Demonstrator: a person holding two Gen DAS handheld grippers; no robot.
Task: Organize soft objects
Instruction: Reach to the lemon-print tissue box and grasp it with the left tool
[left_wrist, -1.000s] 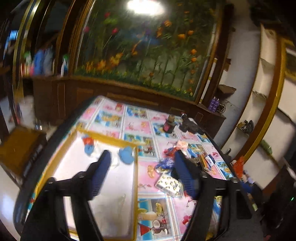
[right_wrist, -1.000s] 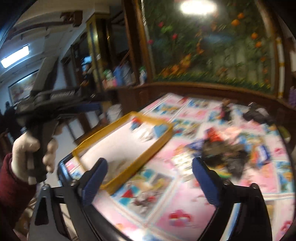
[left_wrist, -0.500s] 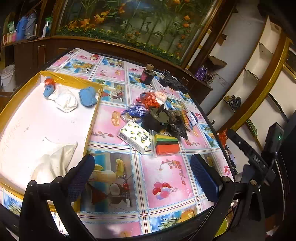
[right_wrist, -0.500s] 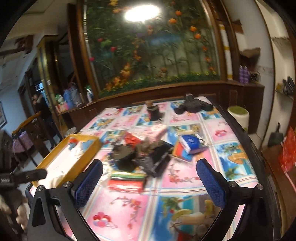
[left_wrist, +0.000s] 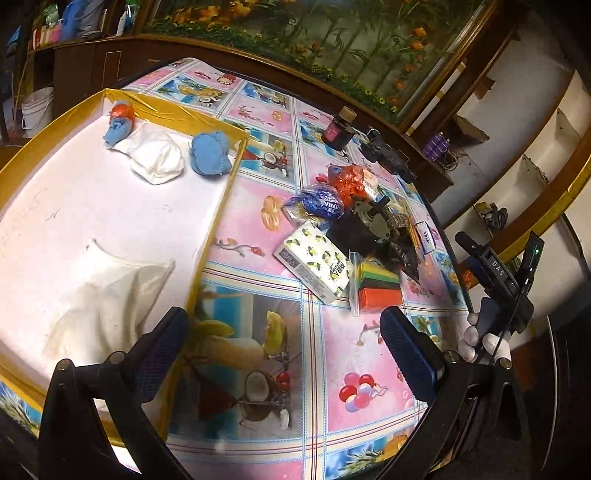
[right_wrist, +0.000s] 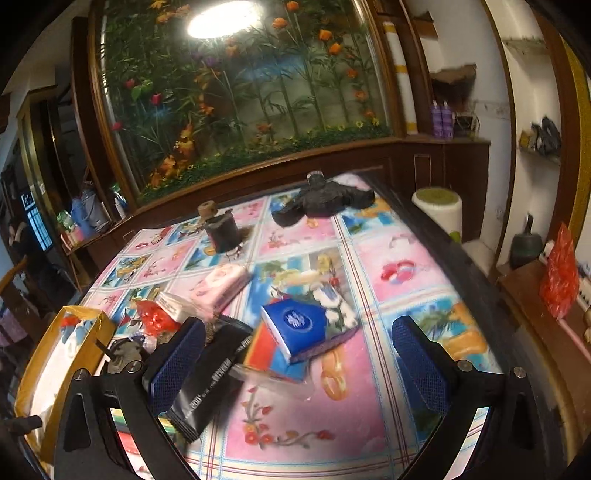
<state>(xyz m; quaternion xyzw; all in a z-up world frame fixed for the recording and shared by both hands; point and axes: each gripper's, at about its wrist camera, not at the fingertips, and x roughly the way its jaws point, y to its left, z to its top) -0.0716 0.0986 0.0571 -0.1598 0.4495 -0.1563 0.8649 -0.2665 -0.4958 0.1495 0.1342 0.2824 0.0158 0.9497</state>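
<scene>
A yellow-rimmed white tray (left_wrist: 221, 206) lies on the left of the table and holds a white cloth (left_wrist: 107, 291), a white bundle (left_wrist: 157, 155) and two blue cloth balls (left_wrist: 210, 153). A pile sits mid-table: a lemon-print tissue pack (left_wrist: 316, 260), a blue bag (left_wrist: 319, 201), a red bag (left_wrist: 349, 181) and stacked coloured sponges (left_wrist: 378, 286). My left gripper (left_wrist: 284, 350) is open and empty above the tablecloth, near the tray's corner. My right gripper (right_wrist: 299, 363) is open and empty over a blue tissue pack (right_wrist: 295, 328) and a black packet (right_wrist: 212, 373). A pink tissue pack (right_wrist: 219, 286) lies beyond.
A dark bottle (right_wrist: 221, 230) and a black object (right_wrist: 325, 201) stand at the table's far side. The tray also shows in the right wrist view (right_wrist: 86, 334). A wooden cabinet with a flower mural runs behind the table. Shelves and a red bag (right_wrist: 559, 282) are on the right.
Both grippers have swung toward the table and lowered. The left one now looks down at the tray's corner and the pile; the right one has come close over the pile.
</scene>
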